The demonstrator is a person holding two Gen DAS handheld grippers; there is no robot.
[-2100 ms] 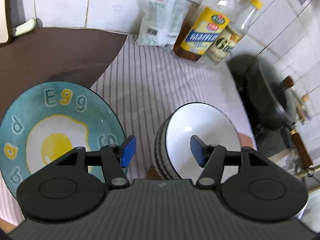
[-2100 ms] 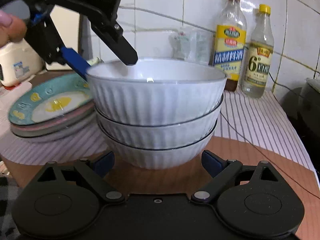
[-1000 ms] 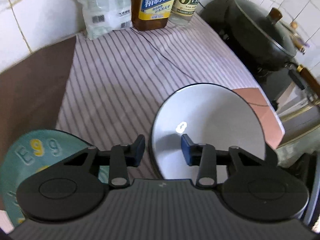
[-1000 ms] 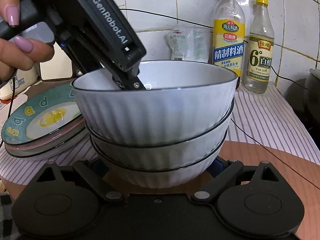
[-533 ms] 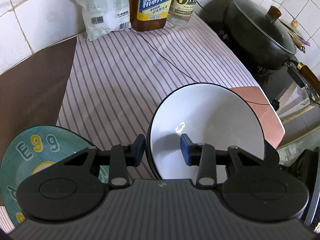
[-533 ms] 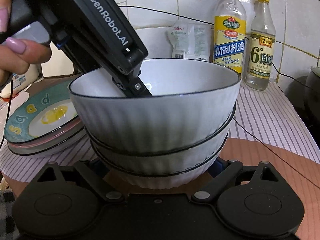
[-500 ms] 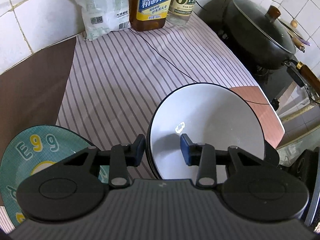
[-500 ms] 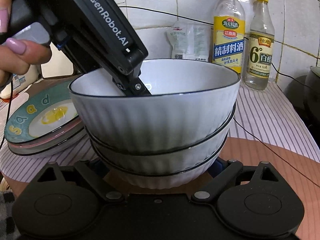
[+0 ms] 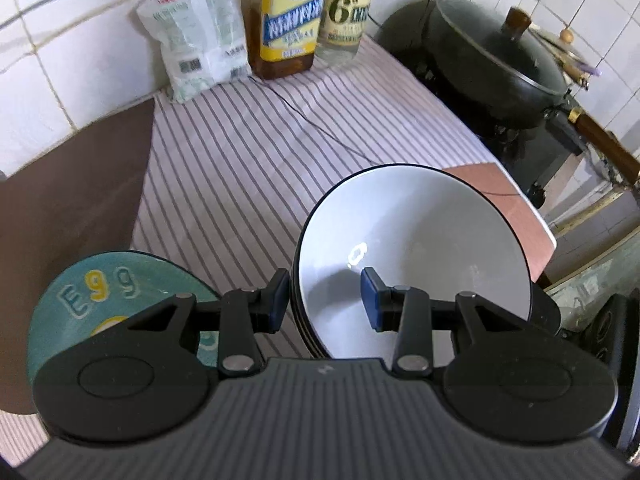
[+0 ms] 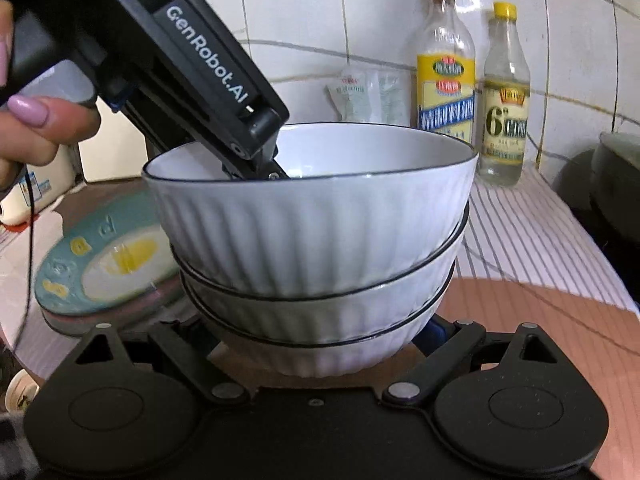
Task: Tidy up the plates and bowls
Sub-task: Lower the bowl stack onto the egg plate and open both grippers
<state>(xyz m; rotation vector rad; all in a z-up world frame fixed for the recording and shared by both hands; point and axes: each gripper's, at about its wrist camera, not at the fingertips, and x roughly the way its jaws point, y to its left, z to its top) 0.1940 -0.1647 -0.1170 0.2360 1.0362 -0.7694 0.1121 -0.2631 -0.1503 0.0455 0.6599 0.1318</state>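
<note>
Right gripper (image 10: 318,330): jaws spread wide either side of bottom bowl of bowl stack (image 10: 316,248), fingertips hidden behind it, contact cannot tell. Stack = three white ribbed bowls, nested, on brown mat near counter front edge. Left gripper (image 9: 324,300): jaws straddle rim of top bowl (image 9: 412,256), one pad outside wall, one inside, gap visible both sides, not clamped. Plate stack (image 10: 104,268) just beside bowls, egg plate (image 9: 100,292) on top. Farther back: striped cloth (image 9: 248,160), salt bag (image 9: 196,36), two bottles (image 10: 446,64) at tiled wall, black wok (image 9: 492,64) on stove.
</note>
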